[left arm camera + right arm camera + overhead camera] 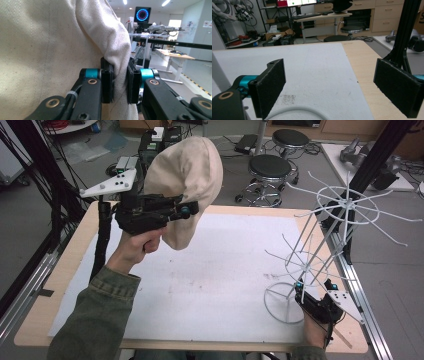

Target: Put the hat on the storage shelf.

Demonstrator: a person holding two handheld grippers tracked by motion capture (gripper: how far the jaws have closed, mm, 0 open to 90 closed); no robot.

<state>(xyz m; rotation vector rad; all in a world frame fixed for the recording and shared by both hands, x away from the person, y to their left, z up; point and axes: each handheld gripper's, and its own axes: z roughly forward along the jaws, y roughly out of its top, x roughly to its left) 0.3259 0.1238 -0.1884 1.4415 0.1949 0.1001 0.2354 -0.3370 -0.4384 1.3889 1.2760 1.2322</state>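
Observation:
A beige fabric hat (192, 172) hangs above the far left part of the table, held up by a fold at its edge. My left gripper (187, 210) is shut on that fold; in the left gripper view the cloth (50, 50) is pinched between the two black pads, with the gripper (120, 83) level. A white wire hat rack (345, 205) stands at the right on a round wire base (282, 303). My right gripper (301, 289) sits low beside that base, open. In the right gripper view its pads (270, 87) stand wide apart around the gripper midpoint (332, 87), and the white base ring (294, 111) curves just under them.
A white mat (210, 280) covers most of the wooden table (60, 270). A black frame post (372, 157) rises behind the rack at the right edge. Two black stools (270, 170) stand on the floor beyond the far edge.

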